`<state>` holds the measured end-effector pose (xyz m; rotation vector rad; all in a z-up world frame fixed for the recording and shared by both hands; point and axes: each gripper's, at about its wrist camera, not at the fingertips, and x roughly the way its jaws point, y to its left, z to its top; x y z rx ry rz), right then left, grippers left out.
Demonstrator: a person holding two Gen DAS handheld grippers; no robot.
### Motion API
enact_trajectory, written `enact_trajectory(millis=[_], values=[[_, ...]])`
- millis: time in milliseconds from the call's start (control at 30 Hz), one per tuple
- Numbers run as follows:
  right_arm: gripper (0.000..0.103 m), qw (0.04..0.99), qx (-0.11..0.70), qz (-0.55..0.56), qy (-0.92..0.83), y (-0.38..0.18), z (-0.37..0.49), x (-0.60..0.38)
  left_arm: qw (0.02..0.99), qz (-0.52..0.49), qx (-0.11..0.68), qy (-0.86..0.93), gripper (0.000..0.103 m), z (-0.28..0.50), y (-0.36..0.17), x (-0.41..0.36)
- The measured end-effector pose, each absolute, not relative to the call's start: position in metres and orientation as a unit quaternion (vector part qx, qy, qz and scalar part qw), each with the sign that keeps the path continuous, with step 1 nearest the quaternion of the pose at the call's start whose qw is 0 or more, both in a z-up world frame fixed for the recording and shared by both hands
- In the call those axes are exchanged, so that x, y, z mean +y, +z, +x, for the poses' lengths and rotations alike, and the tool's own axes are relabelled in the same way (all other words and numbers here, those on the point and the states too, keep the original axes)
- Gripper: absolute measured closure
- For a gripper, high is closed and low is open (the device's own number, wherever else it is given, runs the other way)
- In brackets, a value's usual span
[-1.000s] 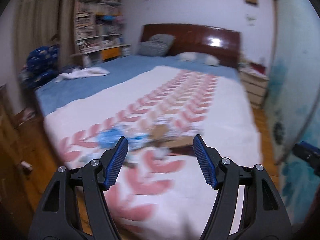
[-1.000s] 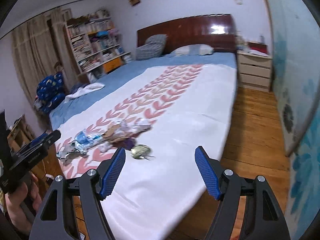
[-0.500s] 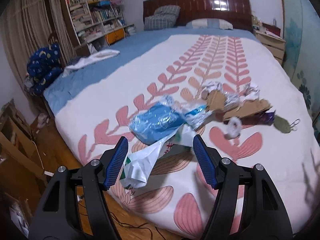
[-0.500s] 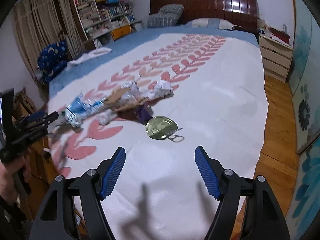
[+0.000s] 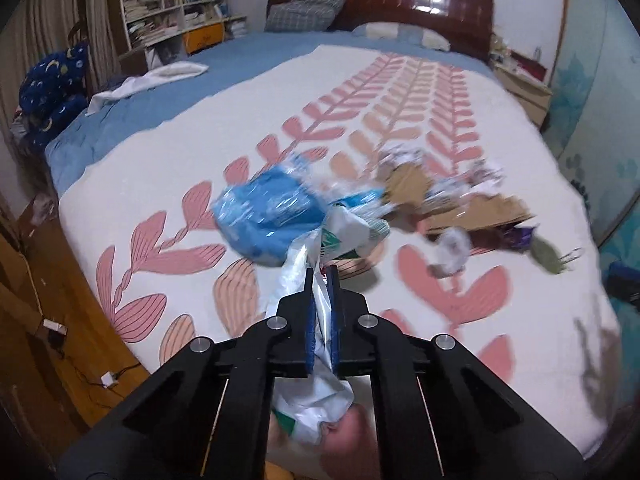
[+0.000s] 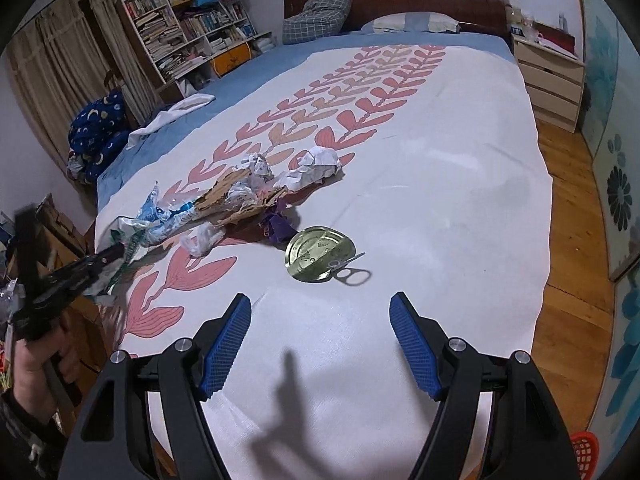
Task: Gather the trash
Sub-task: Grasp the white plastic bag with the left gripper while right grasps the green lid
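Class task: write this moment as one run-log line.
left gripper: shut on white plastic bag | right gripper: open, empty, above blanket | can lid: on blanket, untouched

Trash pile [image 5: 420,200] blurred; bag [image 5: 316,404] partly hidden.

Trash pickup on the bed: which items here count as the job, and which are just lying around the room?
Job: white plastic bag clamped in the left tongs; blue wrapper; cardboard; crumpled paper; can lid.

Lying about: pillows; bookshelf; nightstand; white cloth.
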<state>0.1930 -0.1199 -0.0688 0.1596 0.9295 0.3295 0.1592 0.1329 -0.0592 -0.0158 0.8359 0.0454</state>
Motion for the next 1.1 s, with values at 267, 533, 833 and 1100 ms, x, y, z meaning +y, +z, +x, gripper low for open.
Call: enact_trajectory(millis=[267,533,833,1100], values=[[0.040,0.871,0.457,0.098,0.149,-0.079,0.208,-0.122,0.932,-0.079,0.353,-0.035,0.098,0.132,-0.020,0.084],[0.048,0.852,0.484,0.143,0.139,-0.108,0.248,-0.119,0.925,-0.085,0.365,-0.061,0.098,0.145,-0.028,0.057],[0.086,0.846,0.491,0.144,0.152,-0.113,0.261,-0.109,0.923,-0.092,0.371,-0.056,0.098,0.151,-0.033,0.058],[0.098,0.856,0.464,0.148,0.175,-0.090,0.243,-0.114,0.926,-0.094,0.360,-0.065,0.098,0.146,-0.024,0.052]])
